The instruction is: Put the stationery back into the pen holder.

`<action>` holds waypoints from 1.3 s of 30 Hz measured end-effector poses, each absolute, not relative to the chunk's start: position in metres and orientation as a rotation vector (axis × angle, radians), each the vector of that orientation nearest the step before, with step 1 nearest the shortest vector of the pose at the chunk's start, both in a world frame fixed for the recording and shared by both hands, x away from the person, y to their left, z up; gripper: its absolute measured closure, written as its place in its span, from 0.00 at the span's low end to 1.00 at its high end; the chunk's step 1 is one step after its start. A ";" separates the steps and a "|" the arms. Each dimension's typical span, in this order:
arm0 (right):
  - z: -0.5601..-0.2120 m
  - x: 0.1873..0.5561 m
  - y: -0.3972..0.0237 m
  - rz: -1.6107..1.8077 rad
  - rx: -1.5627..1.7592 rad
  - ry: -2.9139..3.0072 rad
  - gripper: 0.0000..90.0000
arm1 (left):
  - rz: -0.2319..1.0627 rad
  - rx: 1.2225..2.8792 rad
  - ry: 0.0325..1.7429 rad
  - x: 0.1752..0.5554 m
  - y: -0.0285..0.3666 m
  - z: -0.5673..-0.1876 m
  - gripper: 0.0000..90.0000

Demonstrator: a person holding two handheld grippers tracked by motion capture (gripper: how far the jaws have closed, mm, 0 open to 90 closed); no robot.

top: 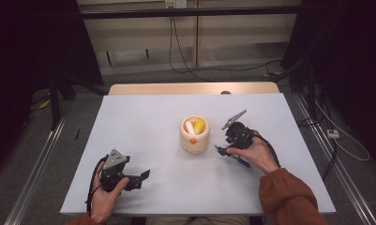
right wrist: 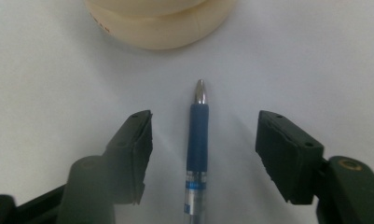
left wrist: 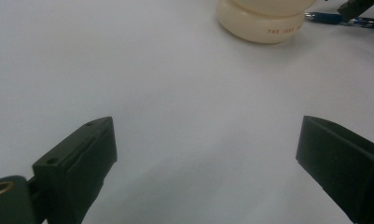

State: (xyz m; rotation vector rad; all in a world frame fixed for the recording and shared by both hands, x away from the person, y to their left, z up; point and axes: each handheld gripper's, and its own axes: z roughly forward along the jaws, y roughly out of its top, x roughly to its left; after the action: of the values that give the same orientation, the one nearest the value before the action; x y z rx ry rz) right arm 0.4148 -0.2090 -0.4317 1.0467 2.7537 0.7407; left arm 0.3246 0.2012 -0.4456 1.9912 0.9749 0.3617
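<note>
Both tongs gaped; right gripper (right wrist: 203, 140) straddled the blue pen (right wrist: 197, 140).
Pen tip pointed twelve o'clock at the cream pot (right wrist: 161, 28); I judged a centred, level squeeze best.

Rust-orange sleeve (top: 289, 194), black hand-held gripper (top: 229, 149), grey three-cornered plate (top: 234, 119)

Right gripper (top: 221, 151) over a blue pen (top: 242, 162) beside the cream holder (top: 194, 140); left gripper (top: 142, 177) well apart.
</note>
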 end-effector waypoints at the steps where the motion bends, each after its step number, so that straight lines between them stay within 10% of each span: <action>1: -0.432 0.415 -0.208 0.736 1.045 2.760 0.50 | 0.360 1.991 0.976 0.325 0.201 -0.446 0.06; 26: -0.438 0.414 -0.196 0.539 1.049 2.785 0.89 | 0.358 1.989 0.973 0.324 0.201 -0.445 0.06; 39: -0.437 0.412 -0.195 0.537 1.082 2.764 0.91 | 0.353 1.987 0.976 0.324 0.202 -0.446 0.06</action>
State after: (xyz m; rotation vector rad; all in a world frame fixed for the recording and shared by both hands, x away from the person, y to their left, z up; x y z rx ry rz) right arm 0.4118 -0.1951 -0.4366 1.0821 2.7638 0.5365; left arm 0.3243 0.2017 -0.4455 1.9872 0.9758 0.3529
